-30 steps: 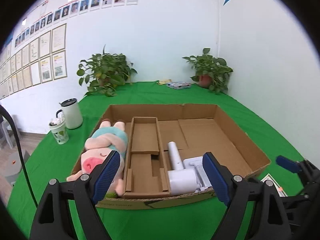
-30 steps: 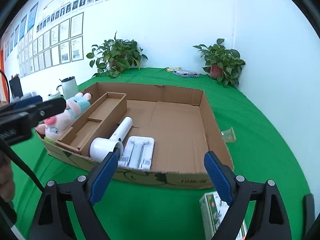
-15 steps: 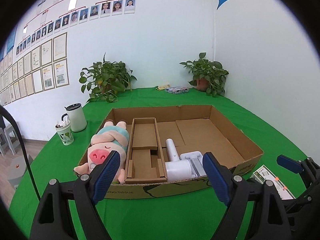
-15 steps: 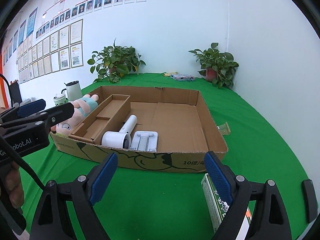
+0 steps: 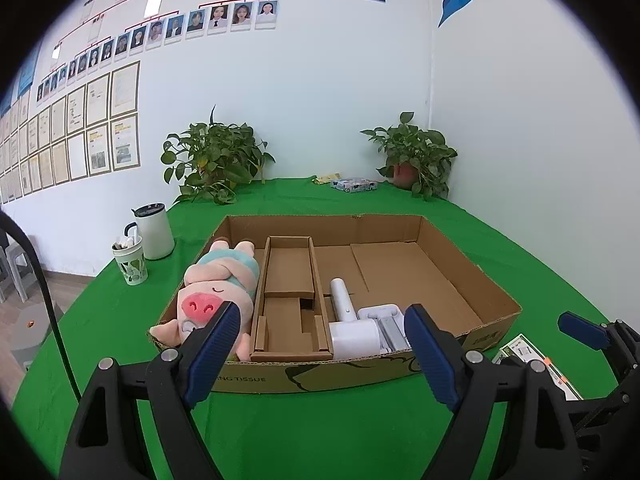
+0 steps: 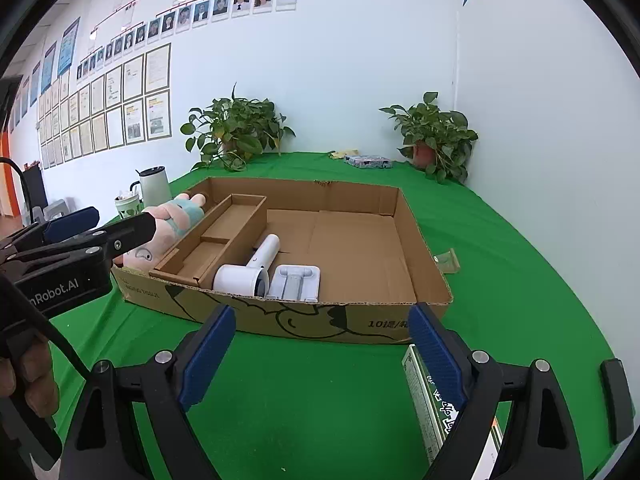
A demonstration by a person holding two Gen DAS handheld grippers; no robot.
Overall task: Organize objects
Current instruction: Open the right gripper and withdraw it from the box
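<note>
The cardboard box [image 5: 280, 376] front reads "NG TISSUE" and, in the right view, "10". The left tongs [image 6: 72, 236] body shows "nRobot.AI".

Ahead of your grippers, the green-clothed table [image 5: 280, 432] carries a shallow brown cardboard box [image 5: 304, 374]; a green-and-white carton [image 6: 430, 396] lies under your right one.

One cardboard box [image 5: 460, 256] sits on the bench [image 5: 320, 420]. Inside the box: one plush pig [image 5: 216, 288], one cardboard insert [image 5: 288, 304], one white hair dryer [image 5: 348, 320], one white stand [image 5: 388, 320]. Behind the box: two potted plants [image 5: 216, 160], one kettle [image 5: 154, 230], one cup [image 5: 130, 260].
</note>
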